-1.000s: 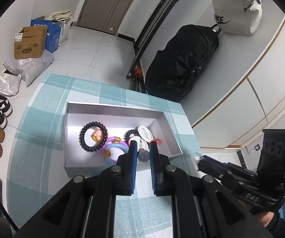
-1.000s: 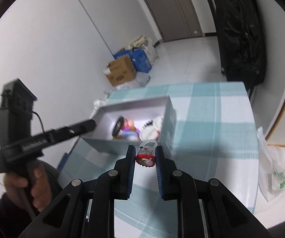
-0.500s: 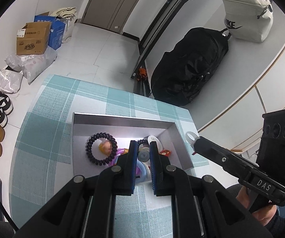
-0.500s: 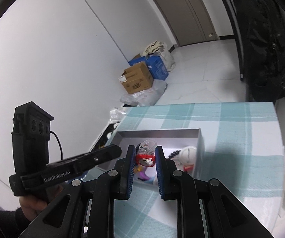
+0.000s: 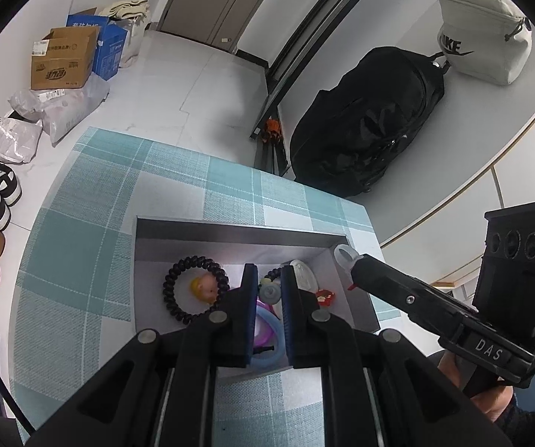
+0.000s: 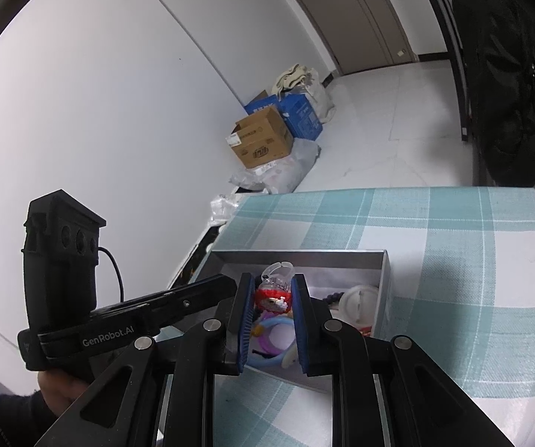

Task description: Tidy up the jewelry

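My left wrist camera sat behind the left gripper (image 5: 268, 279) and looked steeply down along its fingers into the grey box (image 5: 230, 231) from close above its near edge, with the checked tablecloth (image 5: 92, 246) around it and the floor beyond. My right wrist camera sat behind the right gripper (image 6: 271, 294) and looked down at a shallower angle over the same grey box (image 6: 304, 255) from its near side, toward the white wall and the door. Both views shared the box, the tablecloth (image 6: 453, 246) and the cardboard carton (image 5: 64, 61) (image 6: 263, 141). Each view also caught the other gripper at its edge.
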The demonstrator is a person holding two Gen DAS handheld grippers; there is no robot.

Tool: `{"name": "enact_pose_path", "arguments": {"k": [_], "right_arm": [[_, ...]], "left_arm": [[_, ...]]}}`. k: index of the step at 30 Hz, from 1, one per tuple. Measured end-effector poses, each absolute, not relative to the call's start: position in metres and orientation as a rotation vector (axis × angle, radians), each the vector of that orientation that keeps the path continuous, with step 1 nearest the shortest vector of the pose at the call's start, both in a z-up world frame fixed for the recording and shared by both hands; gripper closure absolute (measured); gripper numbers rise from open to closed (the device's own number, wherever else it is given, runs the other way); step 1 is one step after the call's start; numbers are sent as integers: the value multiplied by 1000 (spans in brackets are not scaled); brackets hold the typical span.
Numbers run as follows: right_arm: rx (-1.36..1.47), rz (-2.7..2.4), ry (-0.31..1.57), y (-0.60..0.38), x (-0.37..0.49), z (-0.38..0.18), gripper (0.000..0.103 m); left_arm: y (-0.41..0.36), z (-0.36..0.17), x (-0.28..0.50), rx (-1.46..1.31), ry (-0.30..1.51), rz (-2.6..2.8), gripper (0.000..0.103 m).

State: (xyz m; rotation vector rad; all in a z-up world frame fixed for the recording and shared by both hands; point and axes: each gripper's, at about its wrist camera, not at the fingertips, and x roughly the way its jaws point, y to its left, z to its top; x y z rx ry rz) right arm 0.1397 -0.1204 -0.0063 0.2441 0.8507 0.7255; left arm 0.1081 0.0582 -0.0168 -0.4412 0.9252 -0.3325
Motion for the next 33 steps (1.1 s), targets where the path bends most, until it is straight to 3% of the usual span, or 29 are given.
{"name": "enact_pose_path", "arguments": {"k": [12, 14, 15, 18, 33], "right_arm": [[213, 718, 956, -112, 146, -23, 81], [203, 704, 951, -113, 143, -24, 78], [199, 703, 944, -114, 142, -23, 74], [203, 702, 912, -118, 137, -18, 50], [168, 603, 753, -134, 106, 5, 24]], "left_arm": [[57, -20, 110, -426, 933, -312, 94], [60, -21, 111, -444, 938, -300, 85], [62, -20, 111, -452, 934, -298, 75], [65, -19, 110, -497, 918, -319, 59], [67, 4, 87, -407, 795, -225, 47]]}}
